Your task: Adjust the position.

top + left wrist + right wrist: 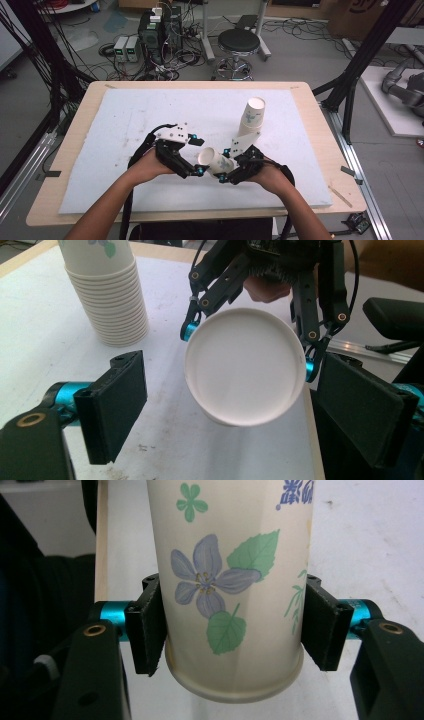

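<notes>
The right claw [232,630] is clamped on the paper cup [230,580]; the left claw [250,405] stands apart around its mouth. Keep the cup level and carry it toward the stack of cups [251,120].

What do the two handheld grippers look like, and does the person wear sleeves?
Both the left gripper and the right gripper are black linkages with turquoise joints and flat black pads. Each carries a white dotted plate and trails a black cable. The forearms are bare, without sleeves.

One single paper cup [214,161], one stack of cups [251,117], two grippers, one stool [239,42]
</notes>
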